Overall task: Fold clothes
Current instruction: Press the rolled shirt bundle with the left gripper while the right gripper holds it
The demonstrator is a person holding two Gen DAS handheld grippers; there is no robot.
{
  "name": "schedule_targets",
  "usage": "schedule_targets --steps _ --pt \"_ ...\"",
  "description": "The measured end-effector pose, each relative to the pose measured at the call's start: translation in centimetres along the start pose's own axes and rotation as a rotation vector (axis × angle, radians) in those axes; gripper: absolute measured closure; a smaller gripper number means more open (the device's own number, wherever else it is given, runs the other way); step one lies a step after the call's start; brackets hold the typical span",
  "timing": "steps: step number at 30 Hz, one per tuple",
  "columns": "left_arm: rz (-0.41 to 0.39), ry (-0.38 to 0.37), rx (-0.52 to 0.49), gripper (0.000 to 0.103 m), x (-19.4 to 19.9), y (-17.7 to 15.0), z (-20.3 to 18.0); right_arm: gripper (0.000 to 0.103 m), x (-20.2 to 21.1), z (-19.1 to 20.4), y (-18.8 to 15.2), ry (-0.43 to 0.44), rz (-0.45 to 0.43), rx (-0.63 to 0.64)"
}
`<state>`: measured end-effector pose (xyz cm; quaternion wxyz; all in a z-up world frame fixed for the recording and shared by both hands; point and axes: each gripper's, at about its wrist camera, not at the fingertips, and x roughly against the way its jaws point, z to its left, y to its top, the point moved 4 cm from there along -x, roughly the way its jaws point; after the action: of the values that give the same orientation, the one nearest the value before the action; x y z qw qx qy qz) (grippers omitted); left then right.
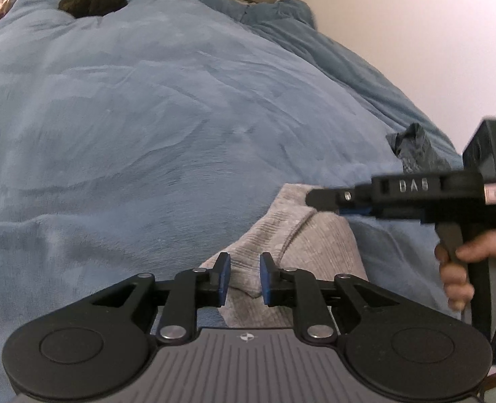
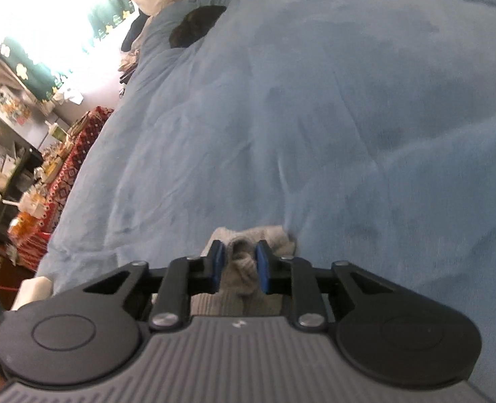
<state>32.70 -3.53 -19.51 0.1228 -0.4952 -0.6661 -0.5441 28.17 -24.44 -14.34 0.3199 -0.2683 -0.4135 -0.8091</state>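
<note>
Near end of grey ribbed garment [image 1: 301,235] cut off behind left gripper [image 1: 244,282], so full shape and kind unclear. Lying crumpled at near edge of blue blanket [image 1: 181,117], soft knit, folded over on itself with a rounded far edge. Left tongs narrowly parted with a fold of the knit between the blue pads; pressing on it or not, cannot tell. Right gripper [image 2: 238,265] pinching a bunched lump of the same cloth at its far edge, pads tight against it. Hand [image 1: 456,275] on the right tool's handle, partly cropped. Dark shape [image 1: 92,1] far off on the blanket, too dim to identify. Another crumpled grey-blue cloth [image 1: 415,147] at far right, blurred.
</note>
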Motion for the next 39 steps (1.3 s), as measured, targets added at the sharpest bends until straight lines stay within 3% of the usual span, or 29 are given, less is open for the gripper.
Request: schedule_targets --steps 2,10,15,19,21,24,27,31,34,39 --pt "0.002 -0.003 0.015 0.079 0.0 0.2 0.1 0.092 -0.1 -0.2 -0.3 0.024 -0.019 -0.006" --pt "-0.017 -0.015 0.068 0.072 0.7 0.5 0.9 0.096 2.6 1.2 0.3 0.023 -0.151 0.078" --pt "0.024 0.004 0.053 0.07 -0.7 -0.1 1.1 0.096 0.3 -1.6 -0.4 -0.012 -0.105 -0.006" --pt "0.039 0.019 0.071 0.07 -0.9 -0.6 1.6 0.095 -0.9 -1.8 -1.0 -0.033 -0.114 0.028" --pt "0.032 0.022 0.078 0.071 -0.3 -0.5 1.8 0.093 -1.0 -1.8 -1.2 -0.031 -0.114 0.037" --pt "0.002 0.005 0.076 0.064 0.9 0.1 2.2 0.078 0.0 -2.1 -0.7 0.007 -0.13 -0.002" --pt "-0.006 -0.021 0.109 0.063 1.2 0.9 3.4 0.077 1.1 -1.8 0.2 0.002 -0.151 0.039" --pt "0.025 -0.137 0.298 0.066 0.4 1.2 5.9 0.077 1.2 -0.6 1.6 0.022 -0.125 0.114" --pt "0.069 -0.188 0.418 0.071 -0.4 0.9 6.9 0.076 0.4 0.5 2.1 0.013 -0.086 0.178" --pt "0.129 -0.237 0.596 0.072 -1.6 0.3 8.2 0.076 -0.7 0.3 2.3 0.019 -0.05 0.171"
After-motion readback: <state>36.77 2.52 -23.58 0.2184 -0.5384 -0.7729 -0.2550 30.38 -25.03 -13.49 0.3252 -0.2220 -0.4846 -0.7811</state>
